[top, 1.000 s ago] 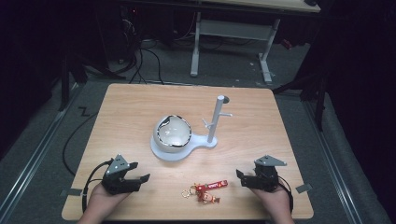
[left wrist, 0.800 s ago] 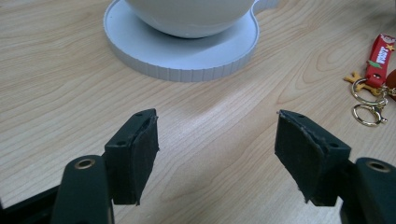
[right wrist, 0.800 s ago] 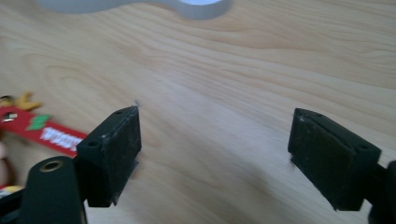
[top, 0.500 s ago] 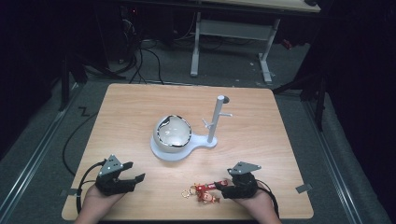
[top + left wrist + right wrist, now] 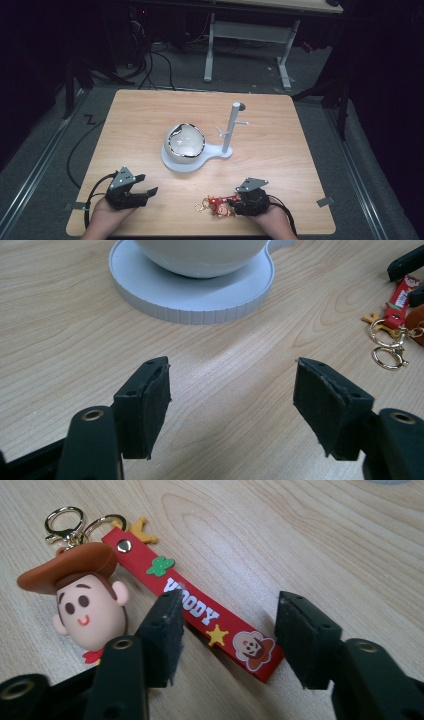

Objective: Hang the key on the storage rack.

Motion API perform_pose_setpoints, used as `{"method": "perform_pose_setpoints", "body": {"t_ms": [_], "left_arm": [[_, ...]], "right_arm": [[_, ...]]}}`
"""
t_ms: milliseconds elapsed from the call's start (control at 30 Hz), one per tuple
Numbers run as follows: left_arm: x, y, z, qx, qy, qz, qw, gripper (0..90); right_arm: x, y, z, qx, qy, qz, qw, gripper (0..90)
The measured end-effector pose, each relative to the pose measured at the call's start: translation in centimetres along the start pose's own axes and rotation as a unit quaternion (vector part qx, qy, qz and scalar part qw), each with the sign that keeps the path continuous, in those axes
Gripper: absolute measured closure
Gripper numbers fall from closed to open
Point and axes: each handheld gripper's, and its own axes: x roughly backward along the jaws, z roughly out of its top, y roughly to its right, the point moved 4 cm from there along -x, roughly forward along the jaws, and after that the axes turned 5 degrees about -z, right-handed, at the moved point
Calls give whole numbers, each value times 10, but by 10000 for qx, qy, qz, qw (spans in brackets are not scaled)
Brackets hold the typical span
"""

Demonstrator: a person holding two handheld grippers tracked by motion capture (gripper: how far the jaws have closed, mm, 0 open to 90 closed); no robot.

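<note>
Near the front edge of the light wooden table (image 5: 150, 115), left of the white round stand with its bowl (image 5: 186, 145), the left gripper (image 5: 145, 192) rests with jaws wide. Right of it, the right gripper (image 5: 227, 625) straddles, jaws apart, the red rubber cowboy-figure keychain strap (image 5: 200, 612).

One wooden table (image 5: 150, 120), and on it one keychain (image 5: 218, 205) — a single cowboy-head charm (image 5: 87, 602), one red strap (image 5: 200, 612) and two gold rings (image 5: 65, 522) at its end. One white stand (image 5: 192, 162) sits mid-table, carrying one round bowl (image 5: 186, 142) and one upright post (image 5: 231, 127) with two short pegs branching off it. Two grippers are in play, the left gripper (image 5: 142, 192) and the right gripper (image 5: 235, 204), each with two black jaws, so four jaws in all, held by two hands.
</note>
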Motion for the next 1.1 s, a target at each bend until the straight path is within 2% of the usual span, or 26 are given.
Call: {"method": "perform_pose_setpoints", "body": {"t_ms": [267,600,667,800,933,1100], "left_arm": [[0,0,0,-38,-28,4,10000,315],[0,1,0,-50,-24,-6,10000,316],[0,1,0,-58,-25,-5,10000,316],[1,1,0,-51,-10,-1,10000,316],[1,0,0,-51,-15,-1,10000,316],[0,0,1,-37,-1,-16,10000,317]], "right_arm": [[2,0,0,-37,-27,-3,10000,629],[4,1,1,-81,-35,-76,9999,668],[5,3,1,-121,-69,-170,9998,670],[8,13,-3,-363,-93,-355,9987,670],[17,30,-12,-768,-147,-664,9947,670],[32,47,-27,-1074,-199,-879,9901,663]]}}
